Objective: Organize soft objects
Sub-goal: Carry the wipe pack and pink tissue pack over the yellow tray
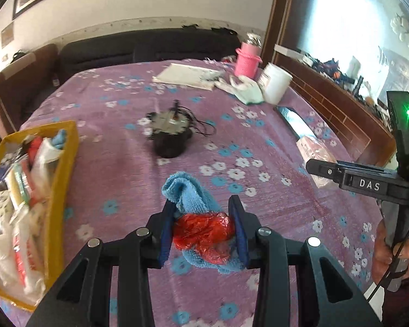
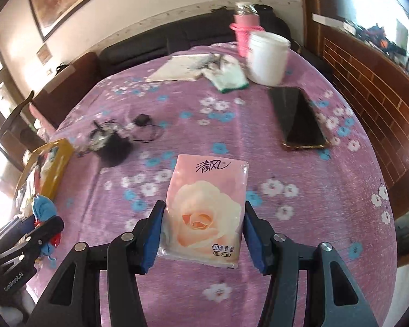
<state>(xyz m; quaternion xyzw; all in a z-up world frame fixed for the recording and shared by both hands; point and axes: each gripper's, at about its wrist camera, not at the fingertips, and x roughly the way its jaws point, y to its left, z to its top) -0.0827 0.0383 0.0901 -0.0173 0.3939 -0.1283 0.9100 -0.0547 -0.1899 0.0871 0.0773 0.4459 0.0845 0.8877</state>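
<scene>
A purple flowered cloth (image 2: 193, 125) covered the table, and a black phone (image 2: 297, 117) lay flat on it near the right edge. Toward the far end a white tub (image 2: 267, 57) stood just in front of a pink basket (image 1: 246, 60), with papers (image 1: 185, 75) lying to their left. A small black device (image 1: 170, 133) with a thin cable sat near the middle.

Daylight floods in: window (image 1: 349, 27) blown out upper right, white glare at the right-wrist view's left edge. Fisheye bends the edges; dark corners. Yellow basket (image 1: 65, 163) motion-blurred.
</scene>
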